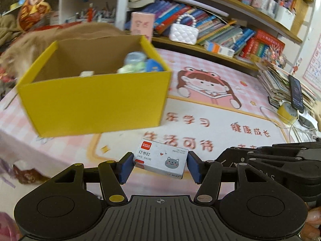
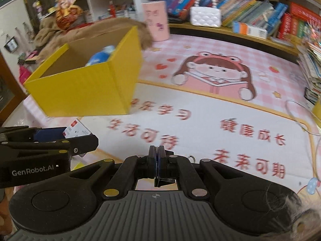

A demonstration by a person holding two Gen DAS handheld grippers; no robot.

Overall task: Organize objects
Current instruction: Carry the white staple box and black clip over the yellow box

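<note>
gripping staple box point(image 1: 160, 161) | white, grey cat print, red logo

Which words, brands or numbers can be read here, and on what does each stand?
"Comix", "订书钉", "24/6": staple box held in the left gripper.
"GenRobot.AI": side of the left gripper, seen from the right wrist view.
"健康成长": pink desk mat.
Book spines on the shelf: too blurred.

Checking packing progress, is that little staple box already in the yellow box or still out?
Out. The staple box sits between the left gripper pads, above the mat, short of the yellow box.
</note>
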